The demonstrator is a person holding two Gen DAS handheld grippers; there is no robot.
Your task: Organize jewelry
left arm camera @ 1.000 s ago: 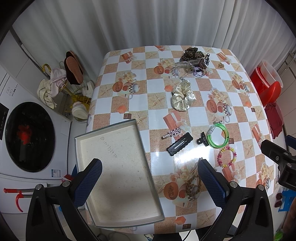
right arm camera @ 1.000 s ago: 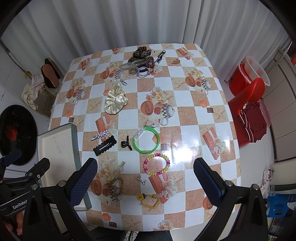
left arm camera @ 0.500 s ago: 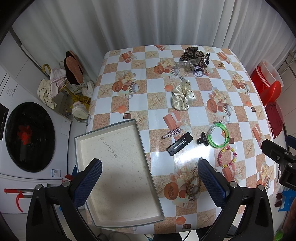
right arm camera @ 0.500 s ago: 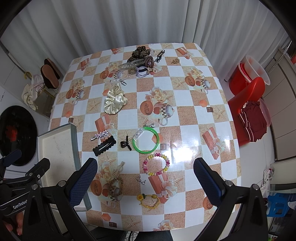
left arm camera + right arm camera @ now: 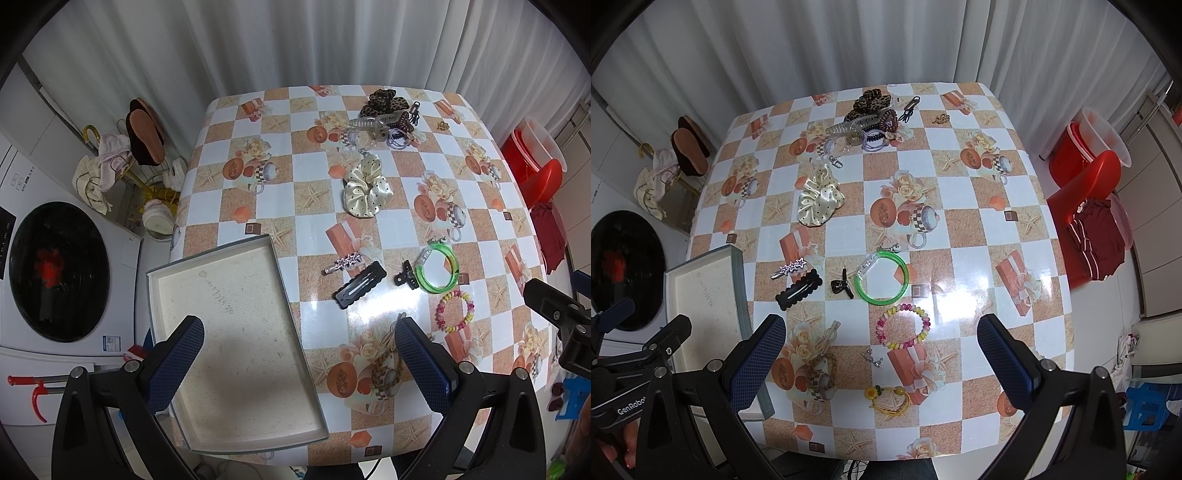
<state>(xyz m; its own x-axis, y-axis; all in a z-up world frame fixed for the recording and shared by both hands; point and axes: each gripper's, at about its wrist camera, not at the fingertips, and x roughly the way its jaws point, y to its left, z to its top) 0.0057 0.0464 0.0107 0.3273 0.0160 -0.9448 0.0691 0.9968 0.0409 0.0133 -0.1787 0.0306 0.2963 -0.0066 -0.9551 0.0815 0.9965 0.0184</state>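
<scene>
A: Anything changed over the last second?
B: Almost nothing. Left gripper [image 5: 299,354] and right gripper [image 5: 881,354] still hover spread wide, holding nothing.
A: And the jewelry?
B: Untouched. Tray [image 5: 218,258] is bare; green bangle [image 5: 882,277] and bead bracelet [image 5: 904,326] lie right of the tray. Sorting hasn't begun.

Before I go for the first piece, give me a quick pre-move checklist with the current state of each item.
1. Left gripper open, nothing held: ok.
2. Right gripper open, nothing held: ok.
3. Tray has room to receive pieces, nothing in it: ok.
4. Tray fully supported: not ok, its left side overhangs the table edge.
5. Beaded bracelet lies apart from the green bangle, clear to grasp: ok.
6. Far pile around the clear claw clip is tangled, single pick: cannot tell.
</scene>
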